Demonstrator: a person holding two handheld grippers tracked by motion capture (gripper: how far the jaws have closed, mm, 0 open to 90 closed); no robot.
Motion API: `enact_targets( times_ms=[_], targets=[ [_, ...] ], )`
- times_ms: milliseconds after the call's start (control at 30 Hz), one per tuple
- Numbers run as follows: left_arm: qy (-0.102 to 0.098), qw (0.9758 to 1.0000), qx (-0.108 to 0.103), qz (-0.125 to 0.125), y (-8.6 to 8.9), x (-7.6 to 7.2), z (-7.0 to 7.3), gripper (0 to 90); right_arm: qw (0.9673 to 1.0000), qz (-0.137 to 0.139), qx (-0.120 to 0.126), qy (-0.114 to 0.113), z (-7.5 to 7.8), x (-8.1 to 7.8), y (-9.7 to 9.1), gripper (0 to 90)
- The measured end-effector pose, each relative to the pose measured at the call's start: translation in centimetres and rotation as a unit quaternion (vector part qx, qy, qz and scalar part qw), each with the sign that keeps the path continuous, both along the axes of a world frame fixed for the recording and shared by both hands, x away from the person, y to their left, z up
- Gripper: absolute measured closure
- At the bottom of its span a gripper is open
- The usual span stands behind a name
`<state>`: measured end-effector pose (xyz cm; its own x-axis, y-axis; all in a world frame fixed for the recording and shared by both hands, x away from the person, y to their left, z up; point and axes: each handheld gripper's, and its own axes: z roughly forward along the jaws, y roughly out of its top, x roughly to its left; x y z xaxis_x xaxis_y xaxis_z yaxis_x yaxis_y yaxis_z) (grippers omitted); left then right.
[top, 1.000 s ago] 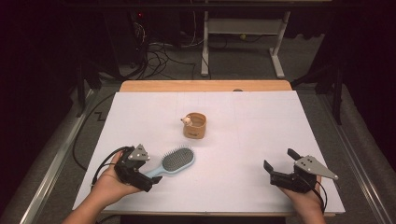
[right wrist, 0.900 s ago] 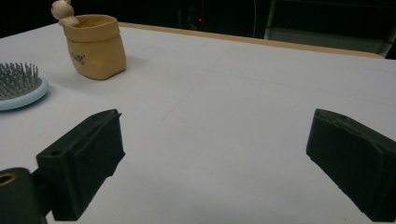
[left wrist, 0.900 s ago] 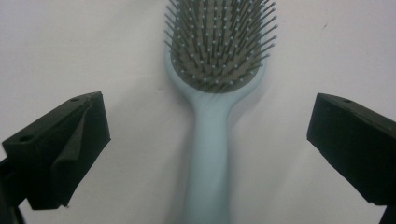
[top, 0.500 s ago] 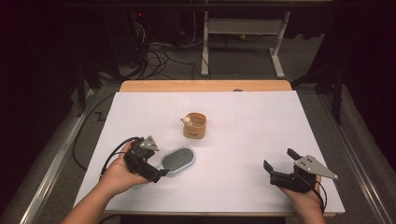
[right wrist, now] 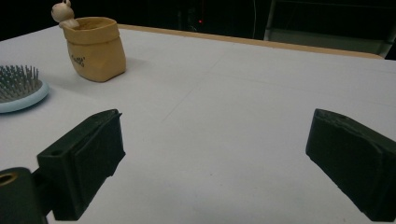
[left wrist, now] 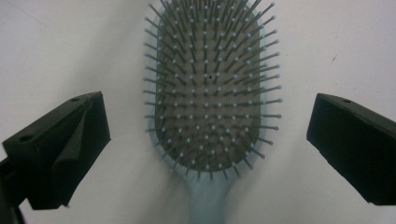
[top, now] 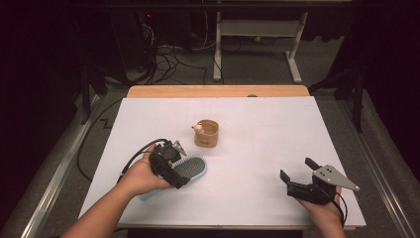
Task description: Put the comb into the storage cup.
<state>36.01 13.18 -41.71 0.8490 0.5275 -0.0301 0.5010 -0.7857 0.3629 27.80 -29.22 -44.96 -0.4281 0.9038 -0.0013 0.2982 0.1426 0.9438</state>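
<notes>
A dark room surrounds the scene, with cables (top: 163,54) on the grey floor (top: 257,74) at upper centre of the high view and a white frame (top: 257,34) standing beyond them. The counter (top: 257,134) takes up the middle and lower frame, its top covered in plain white, with a strip of bare wood (top: 218,91) along the far edge. Metal rails (top: 54,173) run down both sides.

The right half of the white top lies bare from the far edge down to the right claw (top: 298,176), which sits at lower right near the front edge, jaws spread wide with nothing between them. The centre strip in front of the pouch is likewise bare.

The left claw (top: 179,168) is at lower left of centre, over the hairbrush (top: 190,167), jaws spread and standing clear on either side of the brush head in the left gripper view. The light blue hairbrush lies flat on the counter, bristles up, handle toward the person.

A small tan pouch (top: 207,134) with a little figure (top: 197,129) on its rim stands upright just beyond the brush, apart from it.
</notes>
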Motion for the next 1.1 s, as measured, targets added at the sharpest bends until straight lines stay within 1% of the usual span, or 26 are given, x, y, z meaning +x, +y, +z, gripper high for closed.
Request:
enact_targets(
  times_ms=[100,167,233,367,400,433,467,533,600,667,733,800,833,967,1033,1100],
  targets=[
    [0.010,0.9999,0.013,-0.001,-0.7,0.4,-0.5,0.5,1.0000,0.000,0.001,0.000,0.0,0.0,0.0,4.8],
    [0.018,0.9995,0.026,-0.001,-1.1,0.8,-1.1,0.6,1.0000,0.001,0.001,0.000,0.0,0.0,0.0,4.8],
    [0.023,0.9992,0.032,-0.001,-1.4,1.0,-1.5,0.9,1.0000,0.000,0.000,0.000,0.1,0.0,-0.1,4.8],
    [0.029,0.9990,0.035,-0.005,-1.9,1.2,-1.9,1.9,1.0000,0.000,0.000,-0.001,0.1,0.0,-0.1,4.9],
    [0.031,0.9988,0.038,-0.007,-2.0,1.2,-2.0,2.3,1.0000,0.000,0.001,-0.001,0.1,0.0,0.0,4.9],
    [0.029,0.9984,0.047,-0.011,-2.3,1.2,-2.0,2.3,1.0000,0.000,0.000,-0.002,0.1,0.0,0.0,4.9],
    [0.028,0.9982,0.051,-0.013,-2.5,1.3,-1.9,2.7,1.0000,0.000,0.000,-0.002,0.1,0.0,0.0,4.9],
    [0.034,0.9982,0.046,-0.016,-2.8,1.5,-1.7,3.8,1.0000,0.001,-0.001,-0.001,0.1,0.0,0.0,4.9],
    [0.036,0.9979,0.051,-0.015,-3.1,1.7,-1.8,4.6,1.0000,0.001,-0.002,-0.002,0.1,0.0,0.0,4.9],
    [0.043,0.9971,0.061,-0.014,-3.2,1.8,-2.1,5.9,1.0000,0.001,0.000,-0.003,0.1,0.0,0.0,4.9],
    [0.047,0.9966,0.066,-0.014,-3.2,2.0,-2.4,6.5,1.0000,0.001,0.000,-0.003,0.1,-0.1,0.0,5.0],
    [0.049,0.9968,0.062,-0.014,-3.3,2.1,-2.5,7.4,1.0000,0.001,0.001,-0.003,0.1,0.0,-0.1,5.1],
    [0.051,0.9964,0.066,-0.016,-3.4,2.1,-2.5,8.2,1.0000,0.001,0.001,-0.003,0.1,0.0,-0.1,5.1],
    [0.054,0.9956,0.075,-0.012,-3.4,2.4,-2.7,10.6,1.0000,0.001,0.000,-0.004,0.2,0.0,0.0,5.1],
    [0.054,0.9956,0.076,-0.010,-3.4,2.5,-2.8,11.1,1.0000,0.001,-0.001,-0.004,0.2,0.0,0.0,5.1],
    [0.051,0.9954,0.080,-0.015,-3.6,2.6,-2.6,11.8,1.0000,0.002,-0.001,-0.005,0.2,-0.1,0.0,5.1]
  ],
)
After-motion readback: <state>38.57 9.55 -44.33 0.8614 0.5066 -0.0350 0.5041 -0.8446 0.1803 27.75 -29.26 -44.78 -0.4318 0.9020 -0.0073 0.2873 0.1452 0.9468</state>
